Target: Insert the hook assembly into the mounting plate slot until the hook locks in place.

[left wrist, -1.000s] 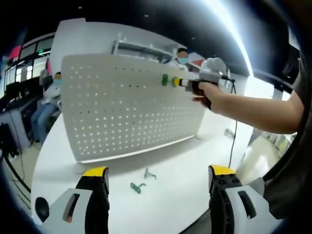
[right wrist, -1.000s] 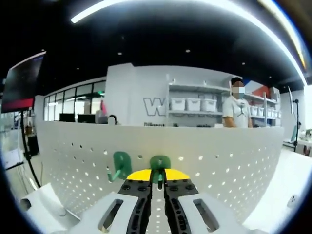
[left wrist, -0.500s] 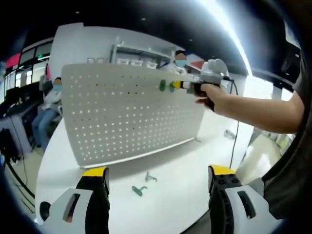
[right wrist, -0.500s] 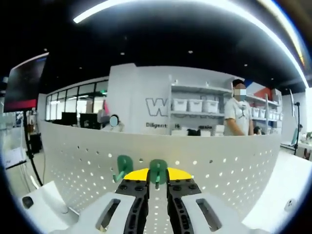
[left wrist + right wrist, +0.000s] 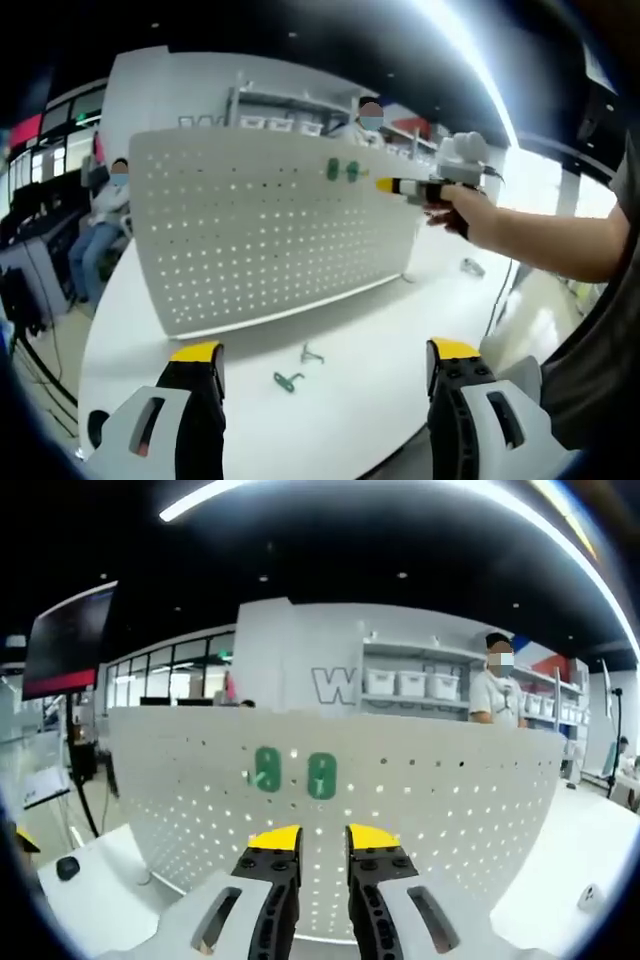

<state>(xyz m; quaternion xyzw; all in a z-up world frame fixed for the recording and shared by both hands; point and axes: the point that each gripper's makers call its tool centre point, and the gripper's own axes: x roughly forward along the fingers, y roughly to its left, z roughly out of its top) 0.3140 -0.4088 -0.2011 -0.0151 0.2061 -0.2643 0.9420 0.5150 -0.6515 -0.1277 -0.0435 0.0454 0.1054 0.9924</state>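
In the right gripper view, the right gripper [image 5: 322,838] has its yellow-tipped black jaws parted by a narrow gap, holding nothing, a little short of the white perforated mounting plate [image 5: 440,810] that stands upright on the white table [image 5: 85,900]. Two green plastic hooks hang side by side in the plate's upper rows: the right green hook [image 5: 321,776] sits straight beyond the jaws, and the left green hook [image 5: 267,770] just beside it. In the left gripper view, the left gripper [image 5: 325,385] is spread wide and empty over the near table edge. On the table between it and the plate lie two loose green hooks [image 5: 298,366]. Farther right, a person's hand [image 5: 455,205] holds the right gripper close to the hung hooks.
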